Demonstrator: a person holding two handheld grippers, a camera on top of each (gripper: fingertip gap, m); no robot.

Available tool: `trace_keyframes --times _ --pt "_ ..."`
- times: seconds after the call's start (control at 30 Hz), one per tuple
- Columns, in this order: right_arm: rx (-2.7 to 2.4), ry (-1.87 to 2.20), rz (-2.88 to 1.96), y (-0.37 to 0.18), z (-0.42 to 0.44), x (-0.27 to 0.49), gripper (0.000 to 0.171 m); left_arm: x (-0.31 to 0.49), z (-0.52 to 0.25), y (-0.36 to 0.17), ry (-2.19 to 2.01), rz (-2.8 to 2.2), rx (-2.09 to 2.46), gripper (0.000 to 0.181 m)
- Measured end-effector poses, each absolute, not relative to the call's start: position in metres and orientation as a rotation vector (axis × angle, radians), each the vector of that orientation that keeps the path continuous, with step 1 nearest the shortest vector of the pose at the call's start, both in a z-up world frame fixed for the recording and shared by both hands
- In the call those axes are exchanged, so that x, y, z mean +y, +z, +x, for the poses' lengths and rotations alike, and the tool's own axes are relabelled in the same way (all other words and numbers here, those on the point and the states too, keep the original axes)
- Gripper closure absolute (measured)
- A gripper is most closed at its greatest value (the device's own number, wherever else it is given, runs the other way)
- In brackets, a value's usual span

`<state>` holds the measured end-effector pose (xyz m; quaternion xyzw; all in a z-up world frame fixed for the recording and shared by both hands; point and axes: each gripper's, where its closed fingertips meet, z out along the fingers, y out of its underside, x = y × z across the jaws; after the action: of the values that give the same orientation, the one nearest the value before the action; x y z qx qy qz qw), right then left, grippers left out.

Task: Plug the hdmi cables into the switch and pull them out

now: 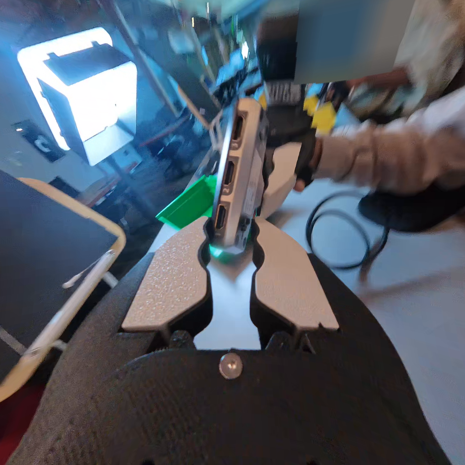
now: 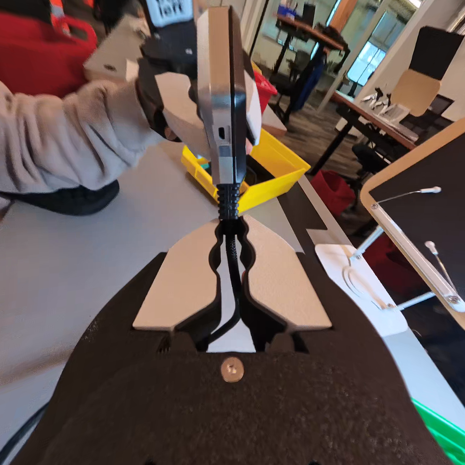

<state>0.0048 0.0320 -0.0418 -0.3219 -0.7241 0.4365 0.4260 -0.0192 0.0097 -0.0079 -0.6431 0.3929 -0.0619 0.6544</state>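
A silver HDMI switch (image 1: 241, 163) is held upright above the white table (image 1: 402, 314), with three empty ports facing the left wrist view. My left gripper (image 1: 230, 226) is shut on its near end. In the right wrist view the switch (image 2: 219, 88) shows edge-on, with the left gripper's white fingers (image 2: 176, 108) on either side. My right gripper (image 2: 230, 224) is shut on a black HDMI cable (image 2: 232, 276) just behind its ribbed plug (image 2: 227, 201). The plug's front meets the switch's end and its metal tip is hidden.
A yellow bin (image 2: 276, 171) stands on the table behind the switch, and a green bin (image 1: 186, 203) at the table's edge. A black cable loop (image 1: 347, 251) lies on the table. A person's beige sleeve (image 1: 390, 156) reaches in. A black wood-edged panel (image 2: 427, 201) stands beside the table.
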Motion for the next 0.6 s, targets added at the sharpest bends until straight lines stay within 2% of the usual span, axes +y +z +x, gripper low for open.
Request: trace_keyframes --times 0.1,0.2,0.33,0.43,0.53,0.6 --pt "-1.858 1.024 -0.832 -0.049 0.005 0.030 0.161 0.014 -0.013 -0.026 0.045 -1.538 1.000 0.135" --pt "-1.890 1.029 -0.843 -0.051 0.010 0.028 0.161 0.019 -0.012 -0.026 0.131 -1.527 1.016 0.146" --pt "-1.839 1.230 -0.713 -0.031 0.021 0.013 0.160 0.004 -0.001 -0.017 -0.136 -1.443 1.011 0.152" --pt "-1.735 1.353 -0.529 -0.008 0.033 -0.002 0.160 -0.014 0.013 -0.001 -0.487 -1.263 0.971 0.159" --pt "-1.772 1.199 -0.512 -0.012 0.032 -0.001 0.159 -0.014 0.015 0.004 -0.687 -1.157 0.896 0.160" --pt "-1.823 1.071 -0.529 -0.024 0.029 0.004 0.152 -0.011 0.016 -0.002 -0.712 -1.164 0.897 0.160"
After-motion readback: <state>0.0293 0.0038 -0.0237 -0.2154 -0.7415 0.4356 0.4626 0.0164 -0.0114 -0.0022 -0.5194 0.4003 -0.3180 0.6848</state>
